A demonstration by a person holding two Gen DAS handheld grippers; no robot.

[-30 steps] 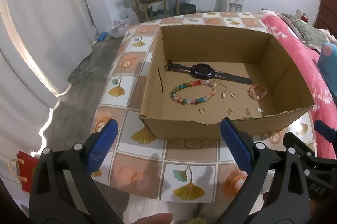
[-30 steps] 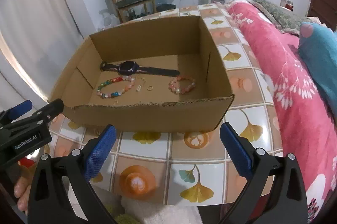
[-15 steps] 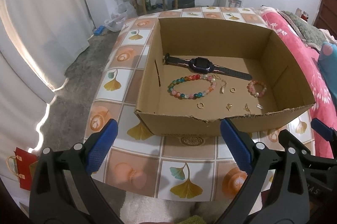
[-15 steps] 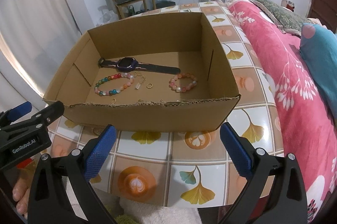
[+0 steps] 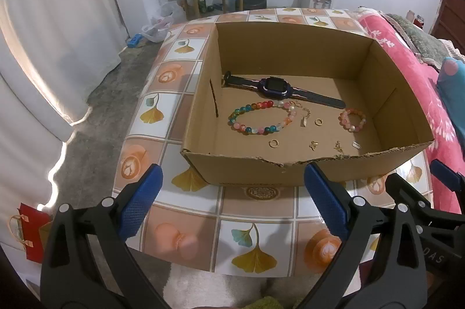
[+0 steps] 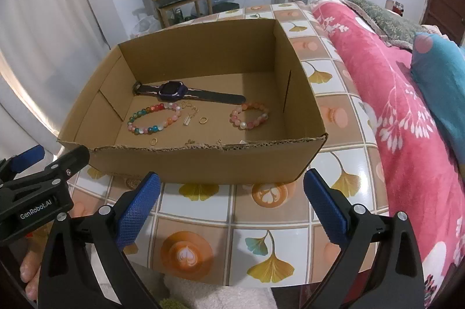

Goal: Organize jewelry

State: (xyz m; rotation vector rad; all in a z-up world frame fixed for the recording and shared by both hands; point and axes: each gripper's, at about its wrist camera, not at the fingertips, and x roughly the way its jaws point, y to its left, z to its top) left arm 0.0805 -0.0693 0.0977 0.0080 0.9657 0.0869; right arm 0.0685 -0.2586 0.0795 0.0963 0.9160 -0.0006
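Left wrist: left gripper (image 5: 232, 198) jaws wide, empty, short of cardboard box (image 5: 290, 172); watch (image 5: 274, 84), beaded bracelet (image 5: 263, 117), rings inside.
Right wrist: right gripper (image 6: 231, 200) same. Clear the near wall, descend vertically.

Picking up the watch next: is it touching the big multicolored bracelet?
Cannot tell. In both wrist views the watch strap and multicolored bracelet beads meet with no plain gap or contact.

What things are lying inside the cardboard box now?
Inside the cardboard box: a watch, a multicolour bead bracelet, a small pink bracelet, and small gold pieces. In the right view, the front wall partly covers the nearest ones.
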